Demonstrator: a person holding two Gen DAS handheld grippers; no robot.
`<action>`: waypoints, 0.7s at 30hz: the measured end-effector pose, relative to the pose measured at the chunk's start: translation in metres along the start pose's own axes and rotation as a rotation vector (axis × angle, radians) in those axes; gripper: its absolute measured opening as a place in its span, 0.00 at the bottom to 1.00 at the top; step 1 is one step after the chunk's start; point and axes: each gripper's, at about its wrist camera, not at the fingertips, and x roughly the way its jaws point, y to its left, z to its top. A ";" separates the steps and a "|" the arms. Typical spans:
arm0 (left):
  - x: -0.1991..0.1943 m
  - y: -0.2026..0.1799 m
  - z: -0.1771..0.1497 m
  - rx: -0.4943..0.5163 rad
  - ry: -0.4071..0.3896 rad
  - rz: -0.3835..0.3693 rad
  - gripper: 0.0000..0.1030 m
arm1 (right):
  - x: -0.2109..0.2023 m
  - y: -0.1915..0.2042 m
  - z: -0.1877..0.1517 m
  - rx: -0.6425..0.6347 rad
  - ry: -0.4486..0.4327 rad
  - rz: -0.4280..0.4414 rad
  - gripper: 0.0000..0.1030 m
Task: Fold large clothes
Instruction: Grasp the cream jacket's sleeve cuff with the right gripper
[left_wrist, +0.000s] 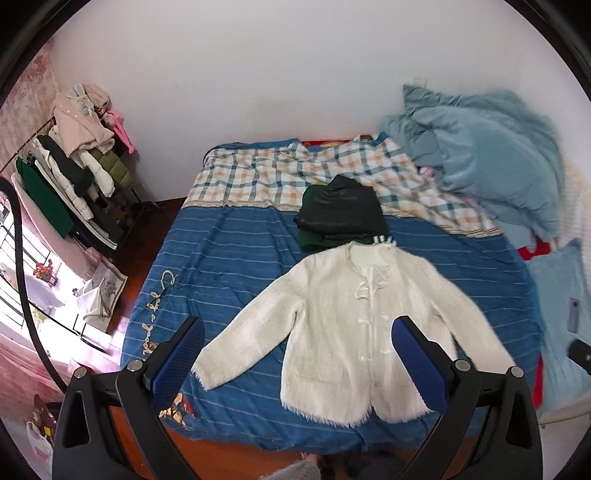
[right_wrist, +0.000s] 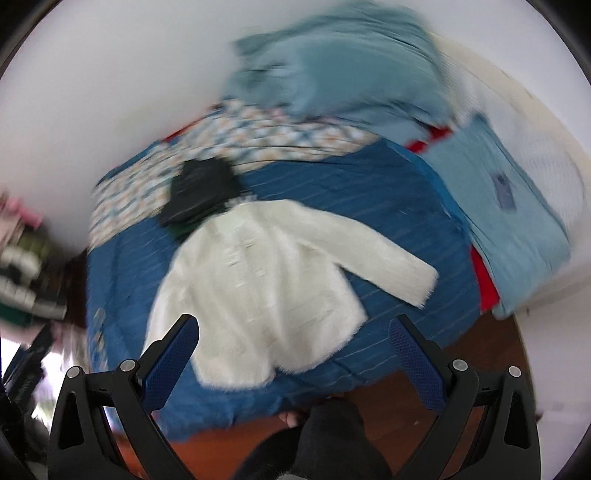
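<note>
A white fuzzy cardigan (left_wrist: 343, 325) lies spread flat, front up, on the blue striped bedspread (left_wrist: 229, 258), sleeves out to both sides. It also shows in the blurred right wrist view (right_wrist: 258, 280). My left gripper (left_wrist: 299, 328) is open and empty, held above the cardigan's lower half. My right gripper (right_wrist: 293, 330) is open and empty, above the cardigan's hem near the bed's front edge. A stack of folded dark clothes (left_wrist: 340, 214) sits just behind the cardigan's collar, and shows in the right wrist view (right_wrist: 203, 188).
A plaid blanket (left_wrist: 295, 173) and a heap of light blue bedding (left_wrist: 487, 155) lie at the bed's far side. A blue pillow (right_wrist: 509, 221) lies right. A loaded clothes rack (left_wrist: 74, 158) stands left. Wooden floor (right_wrist: 388, 391) borders the bed's front edge.
</note>
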 end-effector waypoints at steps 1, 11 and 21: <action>0.019 -0.008 0.003 -0.005 0.022 -0.001 1.00 | 0.020 -0.017 0.004 0.047 0.011 -0.010 1.00; 0.184 -0.091 0.001 -0.056 0.168 0.094 1.00 | 0.260 -0.216 0.026 0.446 0.191 -0.046 0.97; 0.373 -0.146 -0.064 -0.004 0.379 0.141 1.00 | 0.466 -0.375 0.000 0.643 0.227 -0.230 0.97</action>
